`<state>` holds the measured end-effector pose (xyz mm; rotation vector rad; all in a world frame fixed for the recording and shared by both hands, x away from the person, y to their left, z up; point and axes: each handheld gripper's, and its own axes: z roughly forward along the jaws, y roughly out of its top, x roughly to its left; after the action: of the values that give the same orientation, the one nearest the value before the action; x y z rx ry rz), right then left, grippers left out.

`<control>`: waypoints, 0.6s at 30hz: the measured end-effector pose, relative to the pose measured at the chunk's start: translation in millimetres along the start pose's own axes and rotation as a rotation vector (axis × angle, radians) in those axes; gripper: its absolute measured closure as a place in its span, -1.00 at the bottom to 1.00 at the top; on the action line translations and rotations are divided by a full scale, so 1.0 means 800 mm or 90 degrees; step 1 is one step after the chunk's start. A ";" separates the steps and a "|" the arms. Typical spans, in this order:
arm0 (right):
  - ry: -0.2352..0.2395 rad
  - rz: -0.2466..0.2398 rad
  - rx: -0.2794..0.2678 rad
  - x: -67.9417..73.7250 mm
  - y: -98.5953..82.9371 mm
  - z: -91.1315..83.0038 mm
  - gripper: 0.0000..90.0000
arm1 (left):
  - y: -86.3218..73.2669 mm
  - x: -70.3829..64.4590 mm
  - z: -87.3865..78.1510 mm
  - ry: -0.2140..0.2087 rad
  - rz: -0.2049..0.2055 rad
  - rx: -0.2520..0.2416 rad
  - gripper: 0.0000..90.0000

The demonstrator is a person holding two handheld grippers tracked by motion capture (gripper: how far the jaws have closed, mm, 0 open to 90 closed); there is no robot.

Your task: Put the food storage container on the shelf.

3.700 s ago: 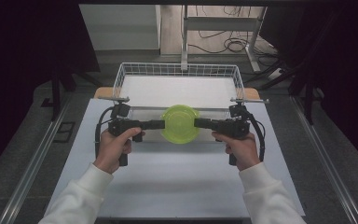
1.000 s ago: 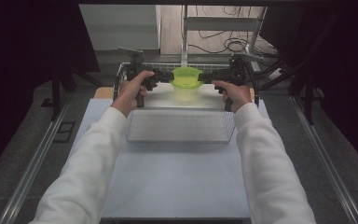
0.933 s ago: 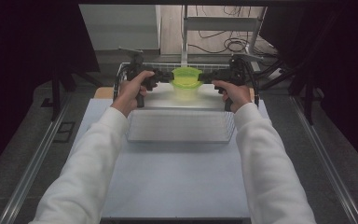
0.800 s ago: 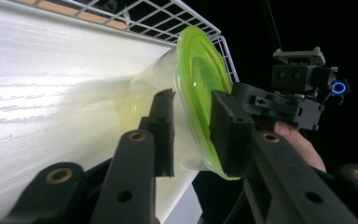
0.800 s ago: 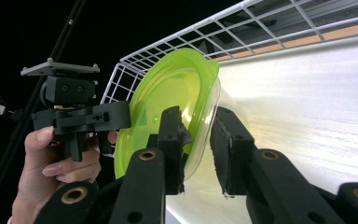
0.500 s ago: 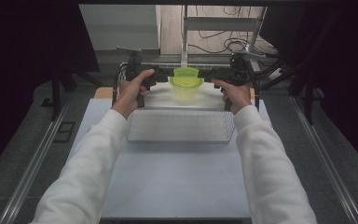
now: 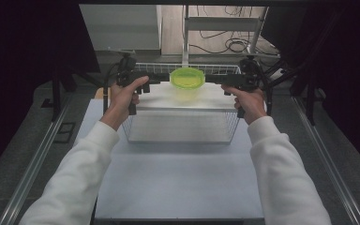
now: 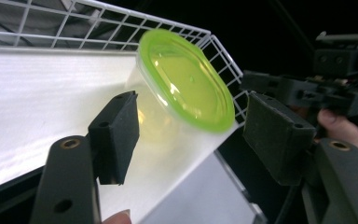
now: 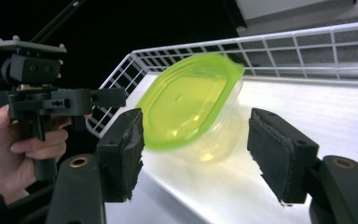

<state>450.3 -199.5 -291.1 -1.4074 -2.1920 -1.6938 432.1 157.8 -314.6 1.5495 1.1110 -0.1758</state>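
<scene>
**Lidded tub set in the wire basket, both grippers let go**

The tub [image 7: 186, 83], clear-walled with a lime-green lid [image 8: 186, 79], sits inside the wire basket [image 7: 183, 133], toward its far side, on the white sheet that lines the basket floor. In the high view it stands midway between the two grippers, lid up and roughly level. The tilt it seems to have in the two gripper views comes from the cameras being turned with the hands. Its outline is slightly blurred there, so I cannot tell whether it has fully settled on the floor.

The lid is a rounded oblong; its long axis runs roughly across the table, from one gripper toward the other. The tub's opening faces upward under the lid.

The left gripper [image 8: 191, 140] has its jaws spread wide, with the tub beyond and between the pads, touching neither. The right gripper [image 9: 198, 154] is likewise spread, its pads standing clear of the tub on both sides. In the high view each hand holds its gripper at the basket's far corners, the left gripper [image 7: 157, 78] and right gripper [image 7: 213, 79] pointing inward at the tub.

The step in hand looks like the release, with placing as good as done. The next move would call for drawing both grippers straight back and up, without catching the basket wires or nudging the tub.
</scene>
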 end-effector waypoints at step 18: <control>0.012 -0.123 0.015 0.012 -0.132 -0.064 -0.37 | -0.163 -0.016 -0.053 0.068 0.117 0.037 -0.37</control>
<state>350.8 -233.3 -345.2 -1.2032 -2.3987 -1.7225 313.3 171.1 -382.5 1.7208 1.0462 -0.0011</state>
